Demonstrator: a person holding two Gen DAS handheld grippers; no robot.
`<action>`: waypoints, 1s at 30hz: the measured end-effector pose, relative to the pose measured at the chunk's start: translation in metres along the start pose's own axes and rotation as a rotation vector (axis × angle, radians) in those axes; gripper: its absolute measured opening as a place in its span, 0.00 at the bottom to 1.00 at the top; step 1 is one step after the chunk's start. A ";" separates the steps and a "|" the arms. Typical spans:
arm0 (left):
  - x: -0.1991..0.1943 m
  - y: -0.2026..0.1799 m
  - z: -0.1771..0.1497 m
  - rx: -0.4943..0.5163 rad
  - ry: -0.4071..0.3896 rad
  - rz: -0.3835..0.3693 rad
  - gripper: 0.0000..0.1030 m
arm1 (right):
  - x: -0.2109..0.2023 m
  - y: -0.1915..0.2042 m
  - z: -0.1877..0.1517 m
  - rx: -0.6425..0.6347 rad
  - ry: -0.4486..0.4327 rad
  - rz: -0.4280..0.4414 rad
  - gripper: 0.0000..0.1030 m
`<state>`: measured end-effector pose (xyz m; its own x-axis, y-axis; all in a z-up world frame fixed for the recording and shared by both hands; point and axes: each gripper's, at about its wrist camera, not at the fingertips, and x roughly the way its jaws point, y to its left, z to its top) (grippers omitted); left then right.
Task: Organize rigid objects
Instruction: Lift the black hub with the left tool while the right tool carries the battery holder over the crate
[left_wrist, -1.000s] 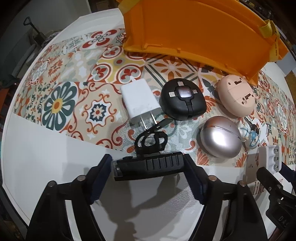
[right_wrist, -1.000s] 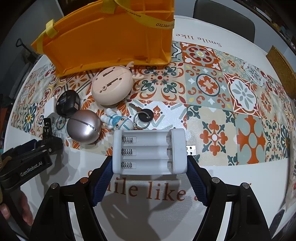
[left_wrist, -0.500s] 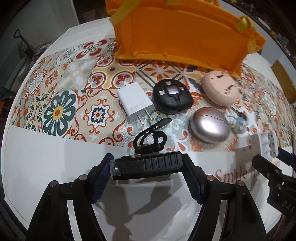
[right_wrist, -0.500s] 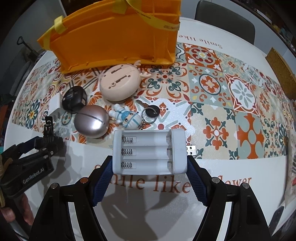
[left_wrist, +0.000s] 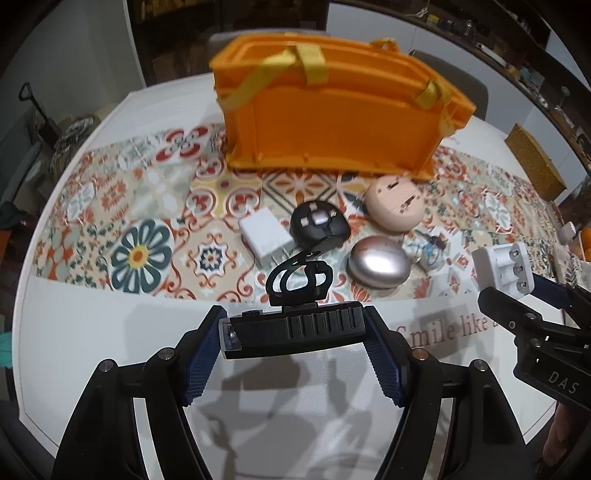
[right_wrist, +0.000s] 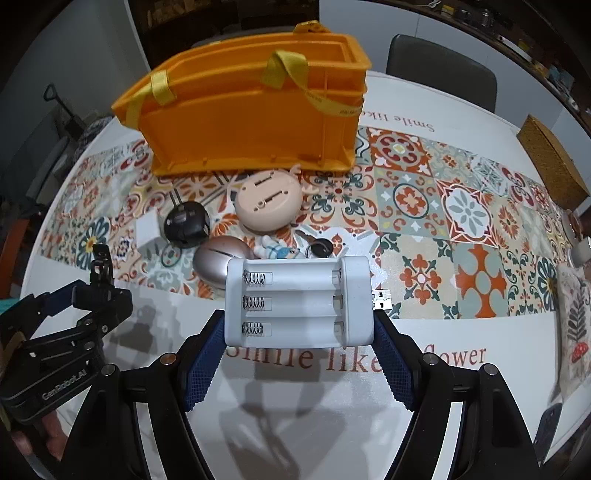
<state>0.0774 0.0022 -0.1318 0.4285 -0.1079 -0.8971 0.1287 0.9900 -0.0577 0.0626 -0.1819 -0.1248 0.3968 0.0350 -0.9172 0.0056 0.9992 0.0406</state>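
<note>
Left gripper (left_wrist: 295, 345): clenched on a black clip-on light (left_wrist: 293, 328), pads pressing both ends of its ribbed body; lower centre of the left wrist view. The light's looped black clip rises above the body. Shadow on the table beneath indicates the light is off the surface.
Right gripper (right_wrist: 299, 332): clenched on a white battery charger (right_wrist: 297, 301), pads against its two short sides; lower centre of the right wrist view. Three empty bays with springs at their left ends face the camera. A USB plug projects from the charger's right edge.
Cross view: the charger (left_wrist: 504, 267) and right gripper appear at the right edge of the left wrist view; the left gripper with the light appears at the lower left of the right wrist view.
Orange bin (right_wrist: 251, 122): upper centre, standing on the patterned runner, yellow straps over its rim.
Table (left_wrist: 92, 339): white, round; tiled-pattern runner across the middle; lettering near the front edge.
Items on the runner, in front of the bin: white wall plug (left_wrist: 264, 236), black round cable reel (left_wrist: 319, 225), pink round case (left_wrist: 395, 206), silver oval case (left_wrist: 378, 264), small figure keychain (right_wrist: 277, 251); grouped close together, all apart from both grippers.
</note>
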 end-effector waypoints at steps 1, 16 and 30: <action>-0.004 0.001 0.002 -0.004 -0.002 -0.012 0.71 | -0.004 0.001 0.000 0.003 -0.007 -0.001 0.74; -0.055 0.007 0.036 0.014 -0.131 -0.032 0.71 | -0.059 0.011 0.022 0.023 -0.153 0.012 0.74; -0.067 0.005 0.079 0.042 -0.208 -0.041 0.71 | -0.074 0.015 0.061 0.013 -0.230 0.000 0.74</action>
<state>0.1199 0.0073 -0.0377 0.5970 -0.1687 -0.7843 0.1852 0.9802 -0.0699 0.0893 -0.1708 -0.0323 0.5954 0.0278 -0.8029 0.0166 0.9988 0.0469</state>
